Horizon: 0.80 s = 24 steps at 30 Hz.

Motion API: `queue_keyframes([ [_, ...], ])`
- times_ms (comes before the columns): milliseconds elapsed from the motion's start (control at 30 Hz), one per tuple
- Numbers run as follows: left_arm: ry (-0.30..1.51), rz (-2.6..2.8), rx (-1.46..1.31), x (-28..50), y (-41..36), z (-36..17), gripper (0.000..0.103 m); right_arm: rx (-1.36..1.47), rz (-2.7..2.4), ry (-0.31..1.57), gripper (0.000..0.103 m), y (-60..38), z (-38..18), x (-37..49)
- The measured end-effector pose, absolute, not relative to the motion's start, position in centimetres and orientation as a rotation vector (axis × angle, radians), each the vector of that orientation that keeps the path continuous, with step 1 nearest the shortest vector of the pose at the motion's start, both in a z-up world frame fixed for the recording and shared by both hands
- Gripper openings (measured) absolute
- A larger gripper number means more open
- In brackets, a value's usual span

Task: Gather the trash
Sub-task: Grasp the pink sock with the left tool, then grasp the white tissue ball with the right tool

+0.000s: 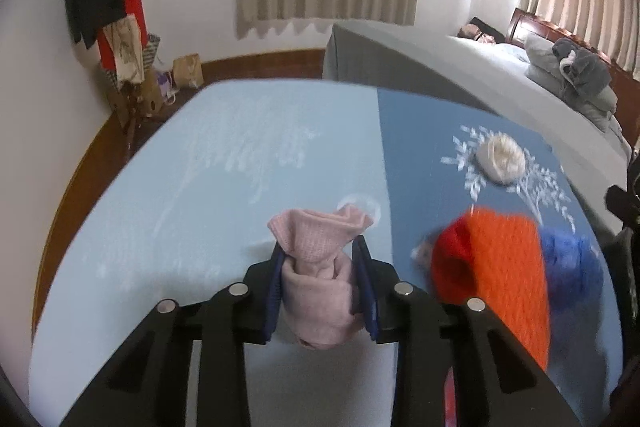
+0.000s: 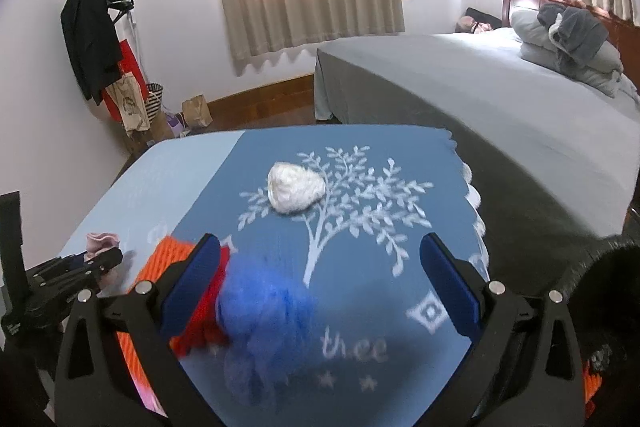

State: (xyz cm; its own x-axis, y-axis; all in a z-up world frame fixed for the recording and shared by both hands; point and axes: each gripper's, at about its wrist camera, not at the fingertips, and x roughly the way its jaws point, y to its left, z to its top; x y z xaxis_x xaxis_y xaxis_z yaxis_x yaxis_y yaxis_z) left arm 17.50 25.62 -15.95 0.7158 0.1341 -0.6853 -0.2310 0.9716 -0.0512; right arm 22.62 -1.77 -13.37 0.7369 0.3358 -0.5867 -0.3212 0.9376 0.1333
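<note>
My left gripper (image 1: 320, 247) is shut on a pink cloth bundle (image 1: 316, 263), held just above the light blue half of the table cover (image 1: 200, 195); the left gripper with the bundle also shows at the left of the right wrist view (image 2: 100, 259). My right gripper (image 2: 320, 247) is open and empty over the dark blue half (image 2: 360, 287). A blurred blue fluffy wad (image 2: 264, 311) sits between its fingers, near the left finger (image 2: 192, 283). An orange and red knitted piece (image 1: 496, 267) lies beside the wad. A white crumpled ball (image 2: 295, 189) lies farther back on the tree print.
A grey bed (image 2: 480, 99) with pillows and a grey garment stands right of the table. A coat rack (image 2: 94, 27) with clothes and bags stands by the left wall. A paper bag (image 2: 197, 111) sits on the wooden floor. Curtains hang behind.
</note>
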Motion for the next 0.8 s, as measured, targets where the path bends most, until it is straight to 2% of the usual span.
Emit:
queue_keyframes([
  [333, 0.685, 0.168, -0.107, 24.1, 25.3, -13.9, 0.032, -0.001, 0.396, 0.712, 0.097, 1.3, -14.0, 29.5],
  [633, 0.695, 0.158, -0.088, 27.2, 24.6, -14.5, 0.032, -0.034, 0.391, 0.779, 0.097, 2.9, -15.7, 32.9],
  [800, 0.712, 0.167, -0.095, 27.4, 24.8, -15.3, 0.032, -0.053, 0.413, 0.847, 0.081, 3.7, -17.2, 34.0],
])
